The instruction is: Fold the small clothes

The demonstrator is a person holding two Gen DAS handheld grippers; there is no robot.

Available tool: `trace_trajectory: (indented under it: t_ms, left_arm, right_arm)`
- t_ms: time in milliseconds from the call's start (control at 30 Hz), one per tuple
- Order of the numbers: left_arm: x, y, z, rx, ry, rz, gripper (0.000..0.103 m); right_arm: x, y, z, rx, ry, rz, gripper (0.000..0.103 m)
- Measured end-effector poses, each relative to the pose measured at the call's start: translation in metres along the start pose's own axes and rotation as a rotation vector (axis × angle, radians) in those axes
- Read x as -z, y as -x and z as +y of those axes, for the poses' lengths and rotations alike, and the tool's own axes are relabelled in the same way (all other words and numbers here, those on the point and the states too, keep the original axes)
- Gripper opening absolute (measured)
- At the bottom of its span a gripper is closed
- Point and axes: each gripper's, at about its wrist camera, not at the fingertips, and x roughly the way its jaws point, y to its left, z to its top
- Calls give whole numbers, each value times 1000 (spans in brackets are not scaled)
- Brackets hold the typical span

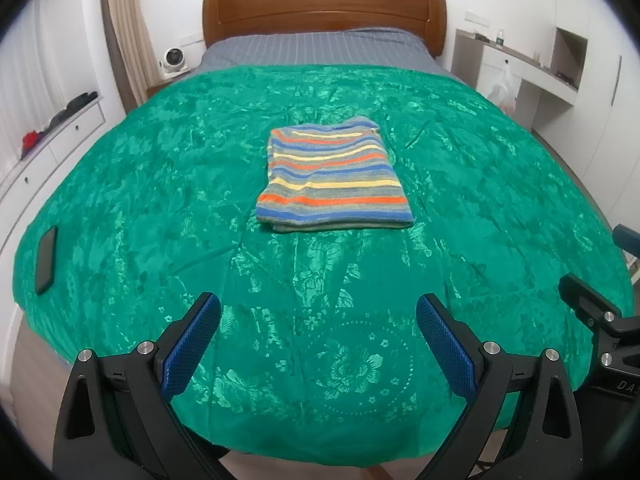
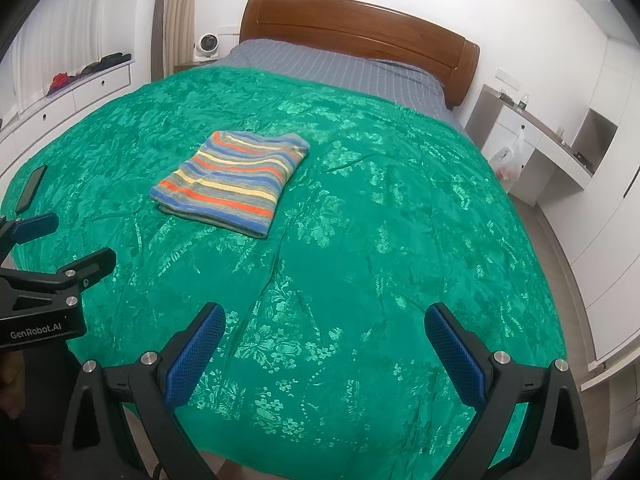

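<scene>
A striped garment (image 1: 334, 174) in blue, orange, yellow and grey lies folded into a neat rectangle on the green bedspread (image 1: 160, 184), near the middle of the bed. It also shows in the right wrist view (image 2: 236, 178). My left gripper (image 1: 318, 312) is open and empty, held above the near edge of the bed, well short of the garment. My right gripper (image 2: 324, 322) is open and empty too, to the right of the left one. The left gripper shows at the left edge of the right wrist view (image 2: 68, 240).
A black phone (image 1: 46, 260) lies on the bedspread at the left edge. A wooden headboard (image 1: 324, 8) stands at the far end. White drawers (image 1: 52, 140) line the left wall, a white desk (image 1: 520, 68) and cupboards the right.
</scene>
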Motion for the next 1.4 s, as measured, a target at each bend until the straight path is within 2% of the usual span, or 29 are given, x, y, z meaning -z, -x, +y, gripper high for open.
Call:
trace_trajectory:
  t_ms: [1167,1267,1400]
  left_arm:
    - [5,-21,8,-6,5,42,99]
    - [-3,-29,14,11,-24,40,99]
    - [-36,-57,51,38,6,23,99]
  right_arm:
    - [3,-19,9,-5,22,48,99]
    - [2,-25,5,-52,13,47,99]
    - [-9,-51,-7,-139,-3,64,99]
